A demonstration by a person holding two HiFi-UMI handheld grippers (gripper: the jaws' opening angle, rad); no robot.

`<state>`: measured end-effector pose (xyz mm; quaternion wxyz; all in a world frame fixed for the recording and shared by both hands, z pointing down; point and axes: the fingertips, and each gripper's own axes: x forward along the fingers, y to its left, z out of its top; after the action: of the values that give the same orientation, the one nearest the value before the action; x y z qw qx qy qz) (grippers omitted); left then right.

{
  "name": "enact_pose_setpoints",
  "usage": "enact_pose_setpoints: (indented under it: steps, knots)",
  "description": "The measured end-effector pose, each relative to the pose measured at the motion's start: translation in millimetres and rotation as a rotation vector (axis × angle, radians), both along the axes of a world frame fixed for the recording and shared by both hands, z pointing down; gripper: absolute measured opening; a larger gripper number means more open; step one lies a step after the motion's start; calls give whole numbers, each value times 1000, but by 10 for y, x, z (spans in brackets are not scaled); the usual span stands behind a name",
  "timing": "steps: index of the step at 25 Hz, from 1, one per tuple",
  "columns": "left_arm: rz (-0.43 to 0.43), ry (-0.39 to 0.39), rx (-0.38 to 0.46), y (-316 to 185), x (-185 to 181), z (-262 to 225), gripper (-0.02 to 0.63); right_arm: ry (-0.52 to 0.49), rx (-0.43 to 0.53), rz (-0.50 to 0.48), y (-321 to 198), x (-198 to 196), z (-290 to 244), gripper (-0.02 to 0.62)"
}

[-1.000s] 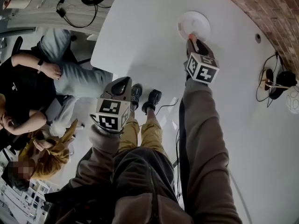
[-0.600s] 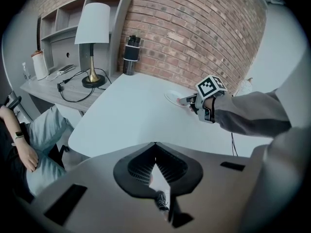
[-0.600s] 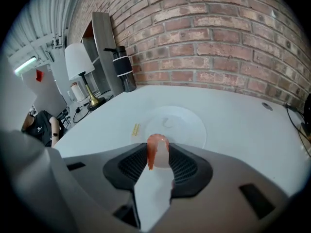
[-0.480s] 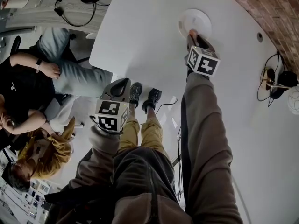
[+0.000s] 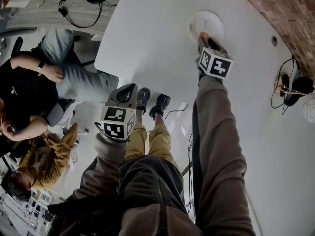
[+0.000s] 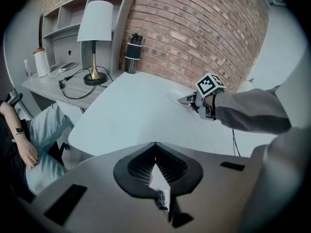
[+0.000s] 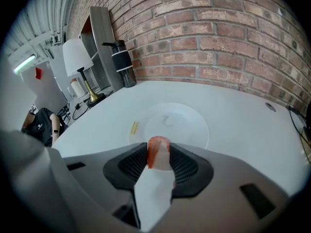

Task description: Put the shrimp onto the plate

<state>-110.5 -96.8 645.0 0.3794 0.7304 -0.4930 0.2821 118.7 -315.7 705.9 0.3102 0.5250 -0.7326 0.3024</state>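
Note:
An orange-and-white shrimp (image 7: 156,153) is pinched at the tips of my right gripper (image 7: 158,155), which is shut on it. In the head view the shrimp (image 5: 202,35) hangs over the near rim of the round white plate (image 5: 209,19), with the right gripper (image 5: 203,38) just behind it. The plate (image 7: 187,123) lies empty on the white table. My left gripper (image 5: 130,86) hovers off the table's near edge above the floor. Its jaws meet at the tips with nothing between them (image 6: 155,147). The left gripper view shows the right gripper (image 6: 188,100) at the plate (image 6: 173,95).
A brick wall runs along the table's far side. A black bottle (image 7: 123,64) and a lamp (image 6: 95,38) stand at the back left. Cables and headphones (image 5: 290,86) lie at the right. A small yellow tag (image 7: 134,126) sits beside the plate. People sit at the left (image 5: 29,92).
My right gripper has crept a little farther over the plate's near rim with the shrimp. The left gripper has stayed put.

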Motion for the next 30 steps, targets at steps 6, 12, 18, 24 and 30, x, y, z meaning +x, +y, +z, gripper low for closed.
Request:
enact_pose_setpoints:
  steps: [6, 12, 18, 24, 30]
  knots:
    - [20, 4, 18, 3, 30, 11, 5, -2, 2, -19, 5, -7, 2, 135]
    - [9, -3, 15, 49, -13, 24, 5, -34, 15, -18, 41, -6, -26, 167]
    - [6, -11, 4, 106, 32, -7, 5, -59, 80, -30, 167, -7, -184, 170]
    - [26, -18, 100, -42, 192, -341, 5, -62, 138, -20, 595, 86, -588, 169]
    - [73, 4, 225, -218, 426, -887, 5, -70, 202, -37, 1140, 88, -1143, 152]
